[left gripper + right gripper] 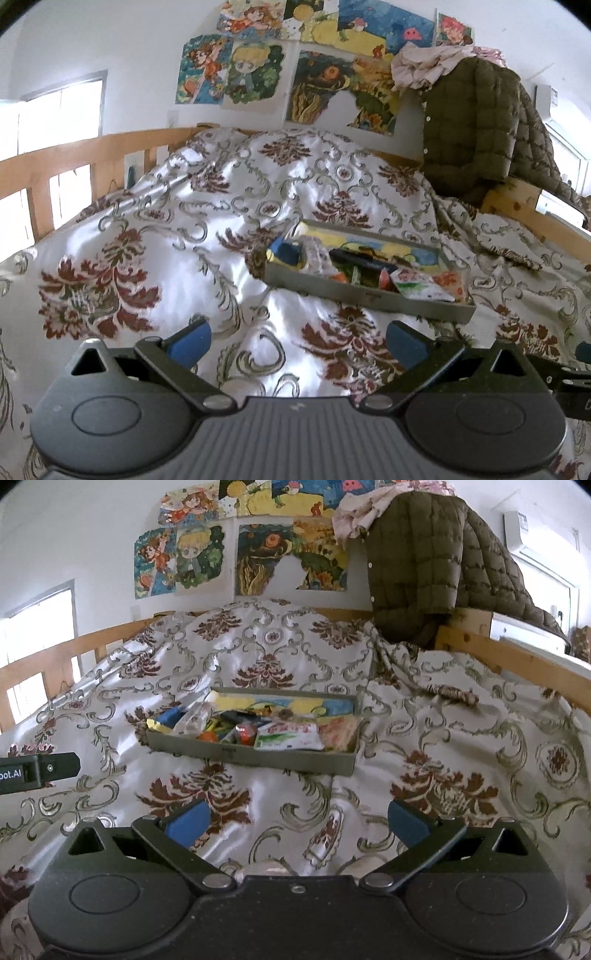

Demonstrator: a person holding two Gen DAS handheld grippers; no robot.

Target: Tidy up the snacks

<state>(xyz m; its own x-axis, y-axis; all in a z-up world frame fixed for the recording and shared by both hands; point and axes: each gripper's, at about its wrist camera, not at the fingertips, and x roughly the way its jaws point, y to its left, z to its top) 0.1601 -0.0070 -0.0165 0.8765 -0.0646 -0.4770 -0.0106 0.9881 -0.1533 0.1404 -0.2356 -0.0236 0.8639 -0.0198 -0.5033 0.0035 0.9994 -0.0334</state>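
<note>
Lying in the shallow grey rectangular tray [255, 760] on the floral satin bedspread [424, 716], the mixed snack packets [288, 736] look gathered; left gripper [297, 341] and right gripper [297, 821] both gape empty, suggesting little remains

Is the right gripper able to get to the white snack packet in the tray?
Probably yes. The right gripper is open and empty, the white packet lies on top near the tray's front wall, and only bare bedspread lies between them.

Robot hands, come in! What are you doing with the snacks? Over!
Left gripper open, empty. Right gripper open, empty. Snack tray ahead on the bedspread, snacks inside. Nothing in the way.
</note>
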